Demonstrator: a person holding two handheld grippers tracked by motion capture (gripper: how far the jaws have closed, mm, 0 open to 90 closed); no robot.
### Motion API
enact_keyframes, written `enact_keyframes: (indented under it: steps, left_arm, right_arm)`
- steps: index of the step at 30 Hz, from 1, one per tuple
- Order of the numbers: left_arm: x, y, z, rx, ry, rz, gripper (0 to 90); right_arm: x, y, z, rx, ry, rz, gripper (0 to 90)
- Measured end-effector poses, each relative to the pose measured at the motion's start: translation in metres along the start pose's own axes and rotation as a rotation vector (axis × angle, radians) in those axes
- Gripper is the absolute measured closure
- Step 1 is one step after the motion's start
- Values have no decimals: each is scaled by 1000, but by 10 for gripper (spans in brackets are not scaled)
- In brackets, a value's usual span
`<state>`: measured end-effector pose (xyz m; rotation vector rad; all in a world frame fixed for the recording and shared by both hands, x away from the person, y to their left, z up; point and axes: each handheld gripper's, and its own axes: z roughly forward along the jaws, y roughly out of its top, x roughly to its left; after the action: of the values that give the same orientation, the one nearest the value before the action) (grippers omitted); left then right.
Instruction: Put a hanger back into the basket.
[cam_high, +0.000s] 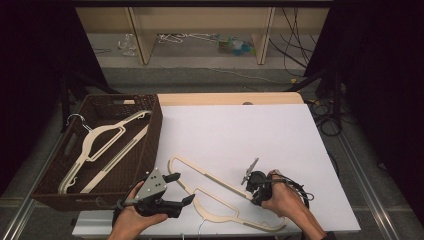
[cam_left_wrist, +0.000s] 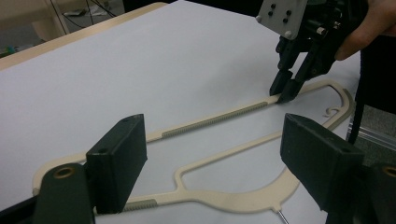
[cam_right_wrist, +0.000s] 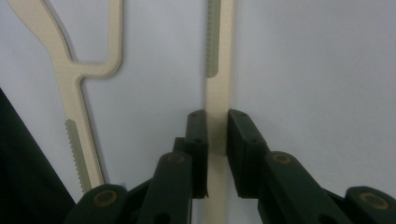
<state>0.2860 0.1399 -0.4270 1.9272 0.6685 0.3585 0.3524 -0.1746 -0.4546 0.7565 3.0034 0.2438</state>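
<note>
Both grippers worked over one cream hanger (cam_high: 220, 192) that lay flat on the white table (cam_high: 240, 130), near its front edge. Our right gripper (cam_right_wrist: 216, 135) had its jaws pinched onto the hanger's straight bar, just short of the ribbed grip strip; our left gripper (cam_left_wrist: 212, 154) hovered with its jaws spread wide above the hanger's neck and shoulder, touching nothing that we could see.

We judged the main risk to be the hold itself. The right jaws caught the bar far out toward one end, so lifting from there would have let the long free side sag and swing, and the thin bar could have twisted or slid out between the pads. The smooth plastic there, outside the ribbed strip, gave little bite.

A second worry was the hanger's metal hook (cam_left_wrist: 283, 217), which pointed toward the table's front edge; dragging instead of lifting could have snagged it.

The brown wicker basket (cam_high: 152, 125) stood at the table's left with another hanger (cam_high: 102, 147) already inside. Swinging ours across could have knocked the basket's rim or tangled the two hangers, unless the left gripper steadied the neck first.
</note>
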Motion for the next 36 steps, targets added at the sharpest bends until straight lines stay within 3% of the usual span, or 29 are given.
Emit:
enact_keyframes:
  steps: [5,6,7,9,13,17,20,22,29,32,36]
  left_arm:
    - [-2,-3,5,31,1,44,231]
    - [-3,-4,6,38,-3,36,231]
    - [-2,-5,7,42,-10,49,232]
    - [-4,-9,12,72,-31,43,231]
    - [-4,-15,20,126,-52,82,245]
    - [-4,-22,31,212,-44,192,258]
    - [-6,-26,40,241,-50,248,275]
    - [-8,-28,44,254,-52,271,281]
    - [-12,-29,56,276,-45,338,288]
    - [-14,-28,61,279,-12,395,291]
    - [-17,-27,71,296,-9,437,295]
  right_arm:
    - [1,4,1,37,-7,24,791]
    - [2,6,1,41,-9,32,795]
    - [1,6,2,42,-11,5,799]
    - [4,8,0,51,-21,-4,800]
    - [0,8,-7,34,-32,-12,802]
    - [-3,9,-25,33,-65,-52,803]
    - [-4,10,-31,47,-86,-72,803]
    - [-6,9,-36,50,-114,-116,803]
    - [-5,12,-60,59,-188,-154,802]
    - [-4,13,-68,60,-203,-162,802]
    - [-3,14,-73,53,-202,-170,800]
